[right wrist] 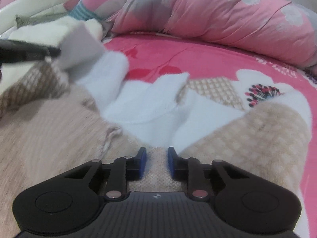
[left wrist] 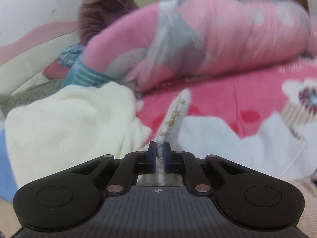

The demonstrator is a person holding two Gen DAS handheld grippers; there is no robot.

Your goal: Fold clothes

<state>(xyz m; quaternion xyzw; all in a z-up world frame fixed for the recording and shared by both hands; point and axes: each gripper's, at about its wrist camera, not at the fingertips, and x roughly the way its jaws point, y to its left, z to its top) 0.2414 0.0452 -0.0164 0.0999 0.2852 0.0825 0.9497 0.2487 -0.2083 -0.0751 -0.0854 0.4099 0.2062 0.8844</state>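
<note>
The fold has barely begun: the white-and-beige garment (right wrist: 150,107) lies spread and rumpled on the pink floral bedspread (right wrist: 208,59). The left gripper (left wrist: 160,148) has its jaws pinching a raised edge of it. The right gripper (right wrist: 157,154) hovers just over the beige part, jaws part-spread, nothing between them.

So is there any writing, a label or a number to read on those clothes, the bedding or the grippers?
None readable.
Left gripper: only a small crosshair mark on its body, no letters.
Right gripper: a small emblem on its body, too small to read.
Bedspread: a pale strip of marks, too blurred to read.
</note>
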